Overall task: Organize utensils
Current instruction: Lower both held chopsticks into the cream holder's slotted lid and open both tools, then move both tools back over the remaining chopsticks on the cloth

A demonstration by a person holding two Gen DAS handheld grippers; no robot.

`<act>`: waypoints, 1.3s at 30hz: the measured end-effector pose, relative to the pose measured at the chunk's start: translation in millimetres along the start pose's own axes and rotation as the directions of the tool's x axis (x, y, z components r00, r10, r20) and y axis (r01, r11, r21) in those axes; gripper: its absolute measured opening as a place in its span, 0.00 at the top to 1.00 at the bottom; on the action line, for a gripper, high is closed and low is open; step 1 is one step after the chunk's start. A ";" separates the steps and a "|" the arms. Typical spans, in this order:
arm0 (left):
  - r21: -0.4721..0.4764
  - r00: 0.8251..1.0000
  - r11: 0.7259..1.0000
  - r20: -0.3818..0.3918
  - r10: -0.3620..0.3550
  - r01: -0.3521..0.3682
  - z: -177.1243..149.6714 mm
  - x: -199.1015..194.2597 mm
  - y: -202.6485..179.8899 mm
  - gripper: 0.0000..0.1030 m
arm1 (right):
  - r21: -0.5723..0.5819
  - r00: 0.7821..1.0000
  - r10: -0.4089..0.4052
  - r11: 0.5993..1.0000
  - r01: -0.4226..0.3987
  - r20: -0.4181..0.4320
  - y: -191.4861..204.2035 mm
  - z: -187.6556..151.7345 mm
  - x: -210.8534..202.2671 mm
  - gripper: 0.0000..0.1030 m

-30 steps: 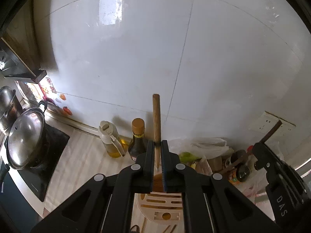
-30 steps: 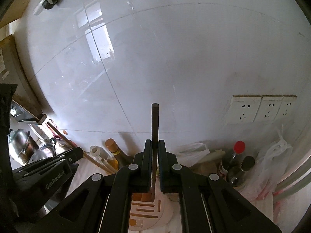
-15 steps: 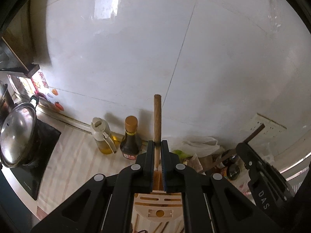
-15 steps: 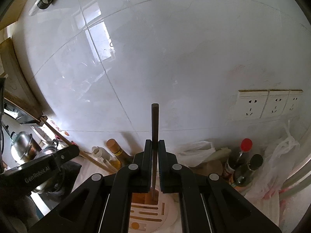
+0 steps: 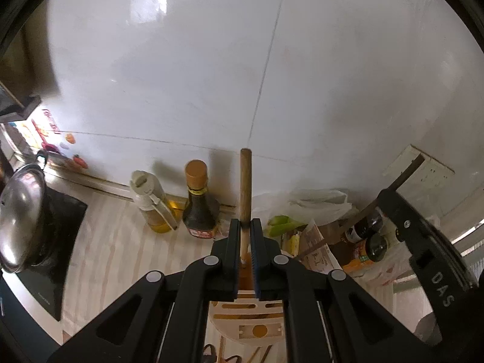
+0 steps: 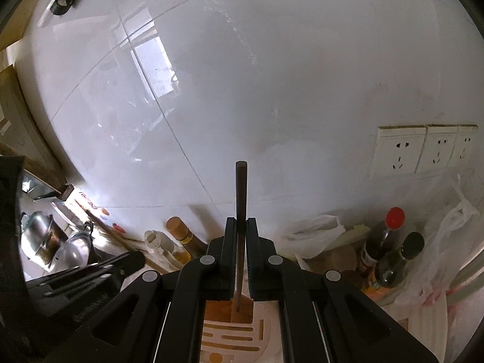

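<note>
wooden handles clamped in both tools above a slotted utensil holder

left tool is closed tight on a light wooden handle that stands upright at the centre of its view, its lower end running down toward the pale slotted utensil holder at the bottom centre. right tool is likewise closed on a thin dark handle, upright at centre frame, whose lower end reaches an orange-brown piece just above the same holder at the bottom centre of that view. behind, against the white tiled wall, an oil bottle and a dark sauce bottle stand side by side on the tabletop; a lidded steel pot sits at the left edge; wall sockets show at the right.
</note>
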State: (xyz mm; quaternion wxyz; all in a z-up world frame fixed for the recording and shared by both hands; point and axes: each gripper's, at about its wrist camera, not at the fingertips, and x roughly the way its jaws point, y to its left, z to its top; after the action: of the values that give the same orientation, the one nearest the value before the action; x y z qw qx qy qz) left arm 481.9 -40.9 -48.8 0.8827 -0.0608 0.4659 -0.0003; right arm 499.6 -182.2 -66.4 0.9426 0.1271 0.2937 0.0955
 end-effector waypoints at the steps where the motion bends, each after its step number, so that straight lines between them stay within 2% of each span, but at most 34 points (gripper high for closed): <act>1: 0.004 1.000 1.000 -0.003 -0.005 0.005 -0.5 3.2 0.2 0.96 | -0.009 1.000 -0.001 1.000 0.001 0.004 0.9 -0.3 0.7 0.94; 4: 0.019 1.000 1.000 -0.026 -0.009 0.009 -2.1 13.8 1.9 0.96 | -0.033 1.000 -0.003 0.999 0.003 -0.003 2.9 -2.7 4.6 0.94; 8: 0.000 0.998 0.999 -0.048 -0.040 0.040 -2.8 14.5 5.1 0.93 | -0.034 0.998 0.025 0.999 -0.027 -0.057 1.9 -7.9 13.2 0.93; 9: -0.006 0.998 0.999 -0.044 -0.054 0.054 -2.3 12.4 5.7 0.92 | -0.027 0.997 0.034 0.999 -0.036 -0.066 1.3 -9.0 13.4 0.89; 10: -0.006 0.997 0.998 -0.039 -0.060 0.060 -1.6 9.7 6.4 0.89 | -0.025 0.997 0.036 0.999 -0.038 -0.068 1.1 -9.7 13.0 0.75; 11: -0.004 0.998 0.998 -0.036 -0.059 0.059 -0.9 7.7 6.3 0.87 | -0.017 0.997 0.040 0.999 -0.041 -0.069 0.1 -10.0 11.0 0.67; 12: 0.000 0.998 0.998 -0.030 -0.057 0.057 0.1 5.0 6.8 0.78 | -0.009 0.997 0.050 0.999 -0.051 -0.064 -1.0 -10.3 7.4 0.56; 13: 0.006 0.999 0.999 -0.018 -0.047 0.047 1.2 1.2 7.2 0.62 | -0.008 0.997 0.049 0.999 -0.050 -0.062 -2.5 -10.8 4.7 0.54; 14: 0.010 0.999 0.999 -0.005 -0.037 0.037 2.1 -3.2 7.9 0.52 | -0.007 0.998 0.041 0.999 -0.041 -0.057 -3.9 -10.8 0.9 0.53; 15: 0.006 0.999 0.999 0.015 -0.035 0.035 2.7 -8.9 10.6 0.35 | -0.001 0.998 0.040 0.999 -0.040 -0.054 -6.1 -10.8 -3.3 0.52; 16: -0.001 0.999 1.000 0.039 -0.030 0.030 2.6 -15.7 13.9 0.28 | 0.004 0.998 0.039 0.999 -0.039 -0.052 -8.1 -10.8 -5.9 0.51; 17: -0.001 0.998 1.000 0.055 -0.025 0.026 2.8 -19.9 15.9 0.25 | 0.014 0.998 0.028 1.000 -0.027 -0.050 -11.7 -11.6 -10.7 0.47; 20: -0.001 0.993 1.000 0.115 -0.001 0.001 -2.5 -35.9 27.7 0.07 | 0.029 0.999 -0.006 1.000 0.007 -0.044 -21.0 -16.6 -25.4 0.34; 21: -0.001 0.991 1.000 0.134 0.003 -0.003 -6.0 -39.5 31.5 0.00 | 0.033 0.999 -0.019 0.999 0.020 -0.044 -24.3 -20.0 -30.5 0.25; 22: -0.002 0.988 1.000 0.154 0.014 -0.014 -11.8 -43.2 35.7 0.00 | 0.036 0.999 -0.024 0.999 0.025 -0.041 -26.7 -23.0 -35.5 0.21; 24: 0.011 0.984 0.998 0.172 0.053 -0.056 -22.0 -45.2 41.6 0.00 | 0.042 0.998 -0.046 0.998 0.047 -0.038 -33.1 -33.3 -46.1 0.03; 25: 0.015 0.979 0.997 0.188 0.076 -0.080 -31.5 -47.1 43.7 0.00 | 0.048 0.998 -0.049 0.998 0.051 -0.036 -35.9 -39.2 -50.1 0.00; 28: 0.041 0.975 0.993 0.201 0.098 -0.108 -53.6 -45.8 47.6 0.00 | 0.071 0.998 -0.063 0.996 0.063 0.007 -45.8 -63.3 -64.7 0.00; 30: 0.056 0.978 0.992 0.183 0.099 -0.111 -73.4 -41.0 49.6 0.00 | 0.083 0.995 -0.083 0.993 0.079 0.051 -51.3 -82.5 -74.3 0.00; 32: 0.077 0.982 0.990 0.160 0.104 -0.117 -92.6 -34.2 48.5 0.00 | 0.090 0.995 -0.083 0.993 0.078 0.048 -56.6 -100.1 -77.4 0.00; 35: 0.124 0.979 0.979 0.138 0.148 -0.165 -123.7 -24.5 45.7 0.00 | 0.090 0.995 -0.098 0.991 0.098 -0.004 -63.2 -130.4 -74.3 0.00; 36: 0.140 0.977 0.971 0.124 0.175 -0.191 -137.5 -17.6 45.5 0.00 | 0.085 0.991 -0.125 0.988 0.128 -0.041 -67.6 -145.4 -70.6 0.00; 39: 0.173 0.972 0.956 0.039 0.233 -0.236 -171.1 4.6 48.1 0.00 | 0.105 0.976 -0.154 0.980 0.171 -0.154 -84.0 -183.3 -60.6 0.01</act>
State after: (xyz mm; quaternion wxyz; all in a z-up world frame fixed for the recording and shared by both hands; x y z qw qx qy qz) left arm 341.1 -11.7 -153.3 0.8828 0.0734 0.4597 0.0635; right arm 353.4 -243.8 -205.0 0.9143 0.1506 0.3759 0.0097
